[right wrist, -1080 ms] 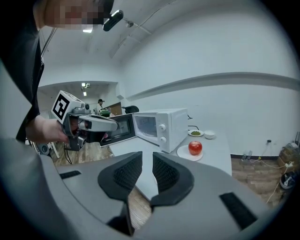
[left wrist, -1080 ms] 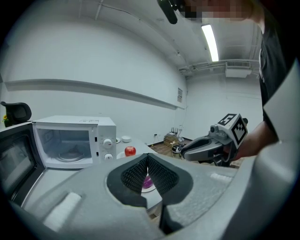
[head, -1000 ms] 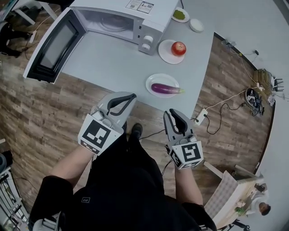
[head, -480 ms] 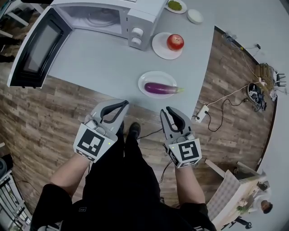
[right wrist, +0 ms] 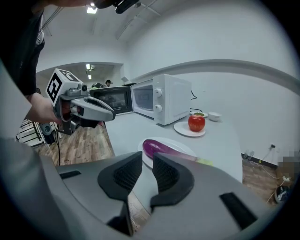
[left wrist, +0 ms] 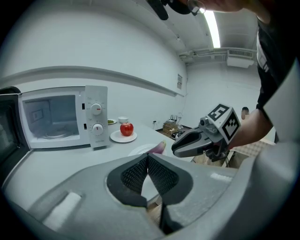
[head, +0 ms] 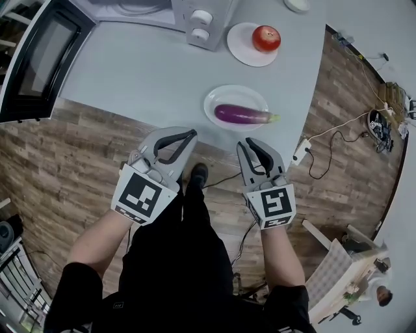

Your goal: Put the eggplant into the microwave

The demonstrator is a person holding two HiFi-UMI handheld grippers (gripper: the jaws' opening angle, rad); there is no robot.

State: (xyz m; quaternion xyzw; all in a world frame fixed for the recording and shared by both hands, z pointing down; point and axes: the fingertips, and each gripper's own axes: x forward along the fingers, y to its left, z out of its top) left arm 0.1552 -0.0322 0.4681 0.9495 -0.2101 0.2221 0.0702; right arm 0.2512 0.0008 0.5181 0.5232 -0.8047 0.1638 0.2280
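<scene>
A purple eggplant [head: 244,115] lies on a white plate [head: 221,97] near the grey table's front edge; it also shows low in the right gripper view as the eggplant [right wrist: 159,148]. The white microwave [head: 195,23] stands at the back, its door [head: 36,58] swung open to the left. My left gripper [head: 187,135] hangs in front of the table edge, shut with nothing in it; its pads [left wrist: 140,171] meet at the tips. My right gripper [head: 252,146] hangs just short of the plate, open by a narrow gap, empty. Both are apart from the eggplant.
A red apple [head: 266,38] sits on a second plate [head: 244,52] right of the microwave, with a small white bowl [head: 298,5] behind it. A power strip and cables [head: 302,151] lie on the wood floor at the right. My shoe [head: 197,177] is below the table edge.
Both grippers have sunk and now sit closer to the table's front edge and the plate. The view has shifted so the microwave is mostly cut off at the top. Jaws unchanged.
</scene>
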